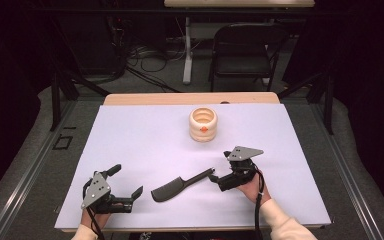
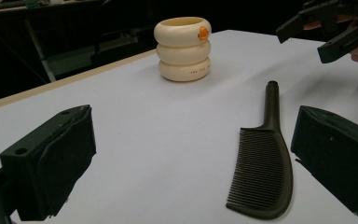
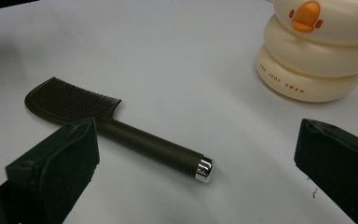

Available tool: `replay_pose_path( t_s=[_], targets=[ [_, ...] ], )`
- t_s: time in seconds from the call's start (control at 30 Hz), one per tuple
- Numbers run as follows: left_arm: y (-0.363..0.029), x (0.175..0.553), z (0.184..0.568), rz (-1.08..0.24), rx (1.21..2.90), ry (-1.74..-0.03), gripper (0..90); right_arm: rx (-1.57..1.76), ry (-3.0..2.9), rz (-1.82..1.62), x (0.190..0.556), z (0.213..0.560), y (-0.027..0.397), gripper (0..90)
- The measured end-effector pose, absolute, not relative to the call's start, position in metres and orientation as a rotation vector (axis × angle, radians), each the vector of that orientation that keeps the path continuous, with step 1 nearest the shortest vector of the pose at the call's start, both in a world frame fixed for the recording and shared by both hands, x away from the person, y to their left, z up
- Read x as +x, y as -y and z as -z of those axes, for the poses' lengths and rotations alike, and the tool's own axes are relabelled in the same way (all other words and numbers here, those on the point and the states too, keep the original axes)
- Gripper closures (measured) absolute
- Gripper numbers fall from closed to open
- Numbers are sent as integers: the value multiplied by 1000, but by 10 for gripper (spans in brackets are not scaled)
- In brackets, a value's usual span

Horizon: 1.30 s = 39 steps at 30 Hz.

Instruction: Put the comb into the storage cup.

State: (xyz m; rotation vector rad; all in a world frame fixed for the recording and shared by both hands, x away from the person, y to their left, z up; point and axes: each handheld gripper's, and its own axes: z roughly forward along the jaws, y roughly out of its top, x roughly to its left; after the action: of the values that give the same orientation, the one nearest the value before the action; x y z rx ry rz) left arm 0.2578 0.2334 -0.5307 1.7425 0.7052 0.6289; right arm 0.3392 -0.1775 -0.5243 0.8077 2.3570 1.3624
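Observation:
A black comb (image 1: 179, 185) lies flat on the white table cover (image 1: 145, 135), teeth end to the left, silver-capped handle toward the right. My right gripper (image 1: 220, 167) is open just off the handle's end; in the right gripper view the comb (image 3: 121, 127) has its cap between the wide-apart jaws of the right gripper (image 3: 196, 186). My left gripper (image 1: 132, 198) rests open near the front edge, left of the comb's teeth (image 2: 261, 175). Farther back stands a cream ringed cup (image 1: 203, 125) with an orange beak; the cup (image 2: 182, 49) is upright.
The wooden table edge (image 1: 190, 98) runs along the back. Beyond it on the floor are a black folding chair (image 1: 245, 50), a white table leg (image 1: 187, 50) and loose cables (image 1: 150, 57). In the left gripper view the right gripper (image 2: 326, 30) shows at the upper right.

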Motion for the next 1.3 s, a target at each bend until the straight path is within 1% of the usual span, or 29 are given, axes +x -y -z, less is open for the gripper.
replay_pose_path(
  t_s=[0.1, 0.13, 0.17, 0.2, 0.23, 0.27, 0.3, 0.4, 0.43, 0.47, 0.5, 0.53, 0.57, 0.6, 0.63, 0.67, 0.7, 0.73, 0.8, 0.83, 0.9, 1.3],
  targets=[
    [-233, 258, 531, -627, 1743, -705, 0, 817, -2365, -1350, 342, 525, 176, 15],
    [-234, 258, 531, -627, 1742, -706, 0, 821, -2375, -1346, 344, 526, 175, 60],
    [-234, 258, 531, -628, 1742, -706, 0, 825, -2379, -1341, 346, 526, 175, 68],
    [-234, 258, 531, -628, 1742, -706, 0, 835, -2376, -1338, 347, 527, 174, 95],
    [-234, 258, 531, -629, 1743, -706, 0, 834, -2381, -1333, 349, 527, 174, 148],
    [-234, 258, 531, -627, 1742, -710, 0, 831, -2383, -1329, 350, 528, 173, 149],
    [-234, 258, 531, -627, 1742, -710, 0, 836, -2384, -1321, 351, 529, 172, 176],
    [-234, 258, 531, -628, 1744, -709, 0, 843, -2386, -1302, 355, 531, 169, 325],
    [-234, 258, 531, -628, 1744, -709, 0, 843, -2386, -1302, 355, 531, 169, 325],
    [-234, 258, 531, -626, 1745, -710, 0, 847, -2392, -1284, 357, 532, 167, 446],
    [-234, 258, 531, -626, 1745, -710, 0, 847, -2392, -1284, 357, 532, 167, 446],
    [-234, 258, 531, -626, 1745, -710, 0, 847, -2400, -1263, 359, 533, 163, 571],
    [-234, 258, 531, -627, 1746, -710, 0, 846, -2404, -1255, 359, 533, 163, 600],
    [-234, 258, 531, -627, 1746, -710, 0, 846, -2404, -1255, 359, 533, 163, 600],
    [-234, 258, 531, -627, 1746, -710, 0, 837, -2413, -1227, 361, 535, 159, 697],
    [-234, 258, 531, -627, 1747, -711, 0, 837, -2413, -1227, 361, 535, 159, 697],
    [-234, 258, 531, -628, 1746, -711, 1, 839, -2414, -1215, 361, 536, 158, 726],
    [-234, 258, 531, -626, 1748, -710, 1, 828, -2417, -1191, 362, 536, 156, 795],
    [-234, 259, 531, -626, 1747, -711, 1, 827, -2412, -1170, 363, 536, 155, 855],
    [-234, 259, 531, -626, 1748, -711, 1, 827, -2412, -1170, 363, 536, 155, 855],
    [-234, 259, 531, -626, 1749, -710, 1, 817, -2424, -1131, 364, 538, 154, 900],
    [-234, 258, 531, -626, 1750, -710, 1, 815, -2495, -1008, 365, 543, 148, 900]
  ],
)
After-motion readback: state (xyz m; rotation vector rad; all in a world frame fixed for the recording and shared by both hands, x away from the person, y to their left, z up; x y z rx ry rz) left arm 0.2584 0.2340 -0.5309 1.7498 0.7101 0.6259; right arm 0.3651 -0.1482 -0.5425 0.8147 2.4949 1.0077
